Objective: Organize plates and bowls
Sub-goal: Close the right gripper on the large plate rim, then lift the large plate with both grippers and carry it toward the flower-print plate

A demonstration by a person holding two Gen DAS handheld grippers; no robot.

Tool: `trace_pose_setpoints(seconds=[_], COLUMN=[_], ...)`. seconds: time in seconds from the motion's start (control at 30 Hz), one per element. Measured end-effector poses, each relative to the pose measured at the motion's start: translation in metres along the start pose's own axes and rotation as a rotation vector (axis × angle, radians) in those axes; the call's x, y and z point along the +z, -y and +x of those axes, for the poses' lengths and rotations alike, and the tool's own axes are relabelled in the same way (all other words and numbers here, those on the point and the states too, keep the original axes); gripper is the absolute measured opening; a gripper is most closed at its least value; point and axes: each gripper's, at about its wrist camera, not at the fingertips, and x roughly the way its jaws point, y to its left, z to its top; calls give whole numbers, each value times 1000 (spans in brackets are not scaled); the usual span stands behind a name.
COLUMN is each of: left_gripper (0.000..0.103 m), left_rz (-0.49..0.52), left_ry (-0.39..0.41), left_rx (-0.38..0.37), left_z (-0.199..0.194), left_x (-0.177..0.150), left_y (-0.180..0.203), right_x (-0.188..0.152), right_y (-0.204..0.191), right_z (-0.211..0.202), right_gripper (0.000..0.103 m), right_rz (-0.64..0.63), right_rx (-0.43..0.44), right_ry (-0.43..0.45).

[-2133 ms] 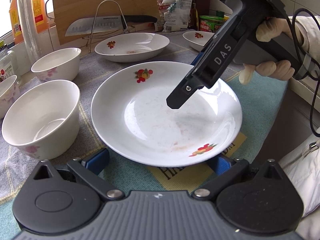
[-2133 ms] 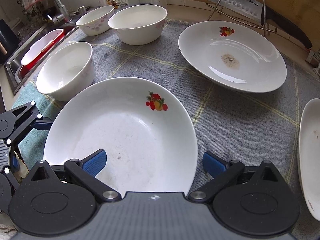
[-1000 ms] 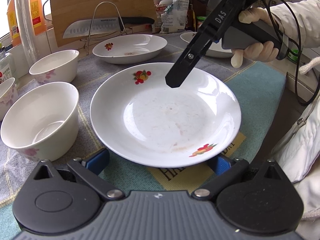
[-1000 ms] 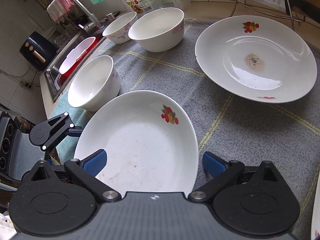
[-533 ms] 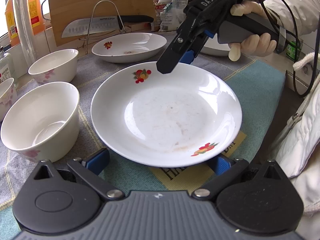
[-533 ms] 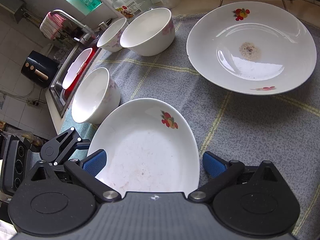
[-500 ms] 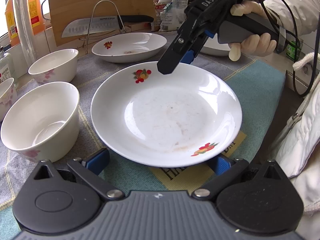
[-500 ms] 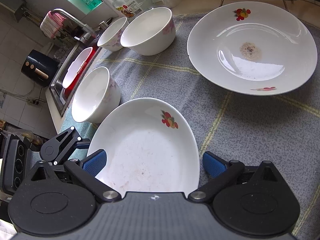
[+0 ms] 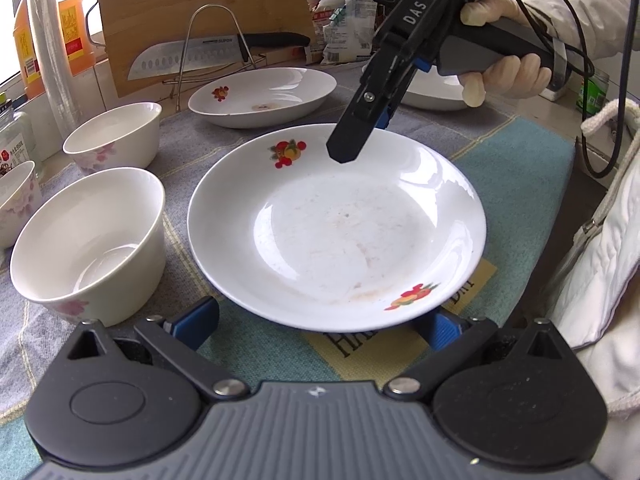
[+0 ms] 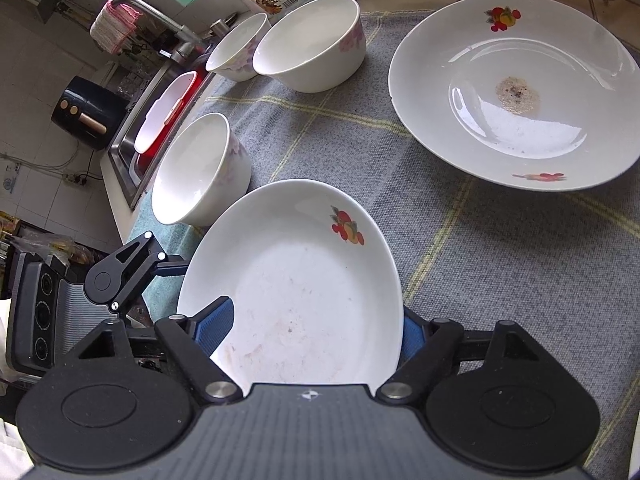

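A white plate (image 9: pixel 336 232) with fruit prints lies on the cloth, straight ahead in the left wrist view. My left gripper (image 9: pixel 318 322) stands open at the plate's near rim, one blue pad on each side and neither touching it. My right gripper (image 10: pixel 312 332) is at the plate's (image 10: pixel 304 280) far rim, and its jaws are closing. The rim lies between the pads, one finger (image 9: pixel 348 148) over the inside and the other behind the edge. I see no pad pressing on the rim. A gloved hand (image 9: pixel 508 76) holds the right gripper.
Three white bowls (image 9: pixel 88 240) (image 9: pixel 114 136) (image 9: pixel 16 200) stand left of the plate. A second plate (image 9: pixel 264 96) with a brown stain sits behind, and a third (image 9: pixel 432 88) behind the right gripper. A knife (image 9: pixel 208 56), wire rack and board line the back. The sink (image 10: pixel 160 120) is beyond the bowls.
The right gripper swung to the plate's far rim, rolled a little, and its jaws narrowed around the rim. The left gripper and the plate stayed put.
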Motion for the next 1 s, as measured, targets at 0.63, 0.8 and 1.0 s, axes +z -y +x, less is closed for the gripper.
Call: trace_pose_setpoints(seconds=[0.63,0.8,1.0], left_gripper=[98,99,100], left_rz=[74,79,83], left_ry=[27,26,29], left_rx=[-25,-40,-44], left_z=[-1,1,2], left_x=[0,1,0], left_y=[3,0,-1], right_x=[4,5,5], right_y=[-1,-1,-5], right_z=[2,3,4], right_gripper=[87,87,87], right_rz=[16,18,16], right_rx=[-13,-15,-37], right_ry=[-24,-29,-29])
